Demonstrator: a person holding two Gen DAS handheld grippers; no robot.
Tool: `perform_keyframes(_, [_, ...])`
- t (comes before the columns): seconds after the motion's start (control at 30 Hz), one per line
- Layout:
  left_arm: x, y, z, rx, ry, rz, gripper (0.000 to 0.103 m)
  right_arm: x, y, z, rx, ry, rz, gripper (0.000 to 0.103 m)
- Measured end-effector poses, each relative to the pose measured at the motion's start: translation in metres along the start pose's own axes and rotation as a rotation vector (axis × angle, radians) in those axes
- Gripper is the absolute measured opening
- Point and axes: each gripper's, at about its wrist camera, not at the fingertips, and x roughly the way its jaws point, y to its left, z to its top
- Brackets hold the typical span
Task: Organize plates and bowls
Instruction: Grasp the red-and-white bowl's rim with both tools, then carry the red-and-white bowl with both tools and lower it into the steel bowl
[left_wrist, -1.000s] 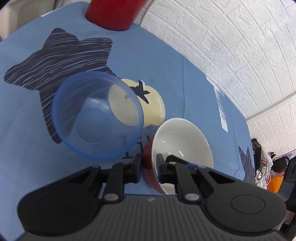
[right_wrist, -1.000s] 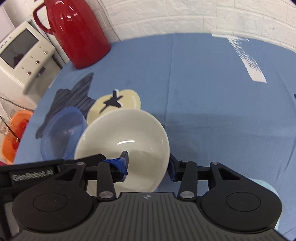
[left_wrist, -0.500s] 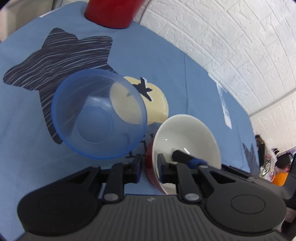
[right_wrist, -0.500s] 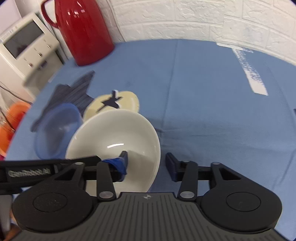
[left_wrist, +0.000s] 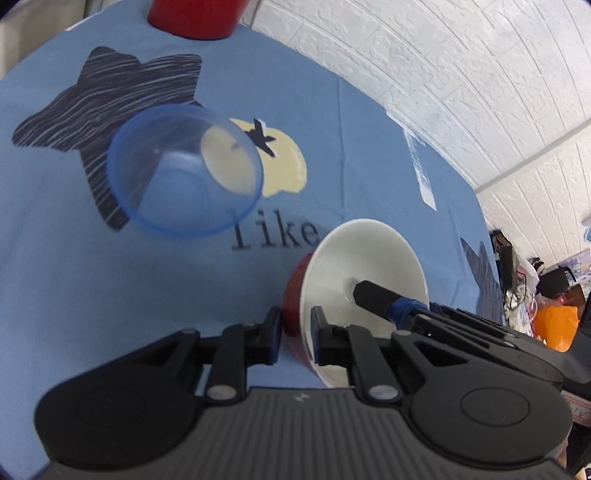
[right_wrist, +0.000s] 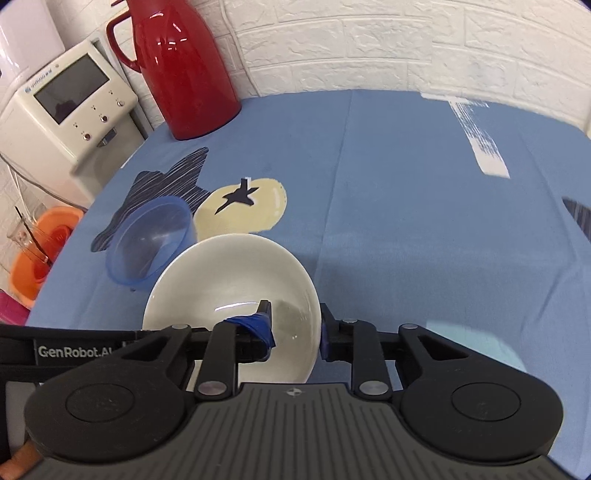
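- The left wrist camera is looking down along its fingers, close over the red-and-white bowl (left_wrist: 364, 266).
- The right wrist camera is facing twelve o'clock toward the brick wall (right_wrist: 406, 44).
- Both are sharing that bowl and the blue bowl (right_wrist: 147, 240).

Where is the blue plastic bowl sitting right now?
The blue plastic bowl sits left of centre in both views, on the tablecloth's dark star print, beside the yellow apple print and apart from the red-and-white bowl.

Two bowls (left_wrist: 364, 273) (left_wrist: 184, 171); one red jug (right_wrist: 184, 70); two hand-held grippers (left_wrist: 293, 332) (right_wrist: 295, 332).
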Motion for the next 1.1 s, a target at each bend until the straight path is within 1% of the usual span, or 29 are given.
perform_keyframes(0.07, [-0.014, -0.007, -0.014, 0.022, 0.016, 0.009, 0.010, -0.012, -0.001, -0.010, 0.031, 0.024, 0.017, 0.009])
perform_keyframes(0.13, [-0.030, -0.012, -0.030, 0.030, 0.033, -0.002, 0.010, -0.031, 0.002, -0.023, 0.051, 0.035, 0.023, 0.010])
perform_keyframes(0.17, [-0.037, -0.014, -0.037, 0.035, 0.043, -0.008, 0.010, -0.041, 0.004, -0.029, 0.050, 0.037, 0.022, 0.010])
perform_keyframes(0.23, [-0.053, -0.019, -0.054, 0.040, 0.064, -0.028, 0.010, -0.063, 0.010, -0.042, 0.045, 0.032, 0.018, 0.014])
perform_keyframes(0.33, [-0.078, -0.027, -0.082, 0.062, 0.082, -0.051, 0.010, -0.095, 0.020, -0.063, 0.027, 0.024, 0.003, 0.015])
perform_keyframes(0.47, [-0.105, -0.037, -0.124, 0.096, 0.096, -0.076, 0.010, -0.135, 0.029, -0.102, 0.018, 0.007, -0.024, 0.016])
perform_keyframes(0.57, [-0.117, -0.044, -0.157, 0.122, 0.121, -0.088, 0.009, -0.153, 0.027, -0.133, 0.045, 0.008, -0.033, 0.017])
perform_keyframes(0.7, [-0.118, -0.053, -0.196, 0.168, 0.166, -0.080, 0.009, -0.168, 0.021, -0.170, 0.065, 0.017, -0.052, 0.018])
perform_keyframes(0.83, [-0.105, -0.054, -0.225, 0.190, 0.213, -0.058, 0.009, -0.169, 0.011, -0.198, 0.101, 0.031, -0.054, 0.019])
perform_keyframes(0.93, [-0.093, -0.053, -0.239, 0.201, 0.241, -0.031, 0.009, -0.164, 0.007, -0.213, 0.112, 0.046, -0.049, 0.019])
perform_keyframes(1.0, [-0.087, -0.052, -0.242, 0.204, 0.245, -0.019, 0.009, -0.160, 0.007, -0.218, 0.101, 0.050, -0.054, 0.019])
perform_keyframes(1.1, [-0.086, -0.056, -0.243, 0.235, 0.216, 0.000, 0.010, -0.157, 0.005, -0.222, 0.098, 0.045, -0.044, 0.019])
